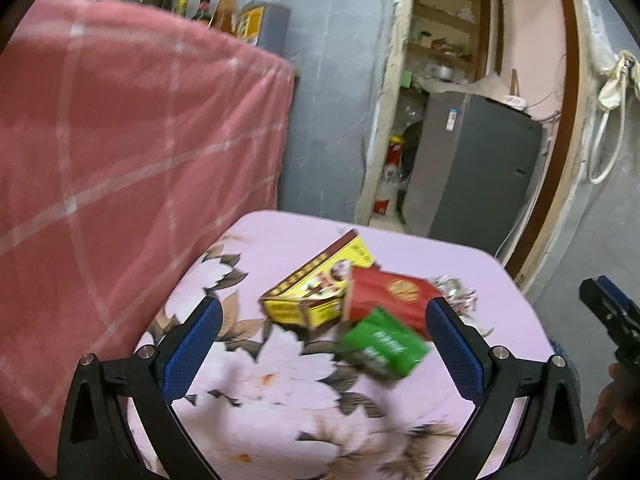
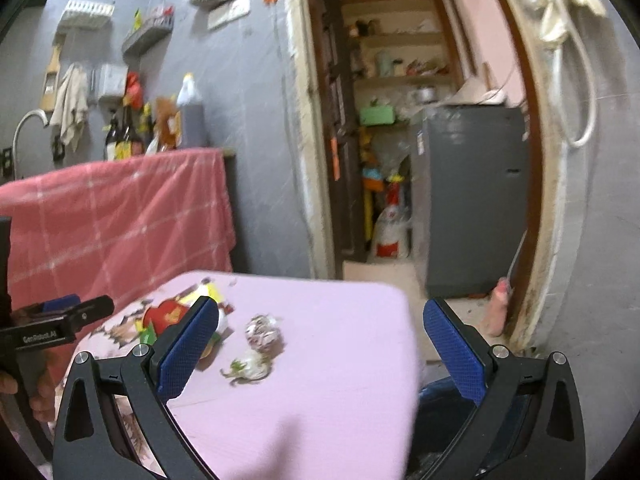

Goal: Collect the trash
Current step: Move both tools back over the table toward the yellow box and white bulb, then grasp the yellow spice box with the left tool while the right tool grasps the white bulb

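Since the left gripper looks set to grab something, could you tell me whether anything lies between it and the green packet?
Nothing visible does. The left gripper is open above the cloth, and the green packet lies between its fingers, overlapping the red packet behind it.

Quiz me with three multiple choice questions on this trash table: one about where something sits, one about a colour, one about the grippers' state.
1. Where is the crumpled foil ball?
A. on the pink tablecloth
B. in the dark bin
C. on the fridge

2. What colour is the packet nearest the left gripper?
A. blue
B. green
C. white

3. How do the left gripper and right gripper stand?
A. both shut on trash
B. one open, one shut
C. both open, holding nothing

Answers: 1 A, it rests on the cloth beside other scraps. 2 B, it is green. 3 C, both jaws are spread wide with nothing between.
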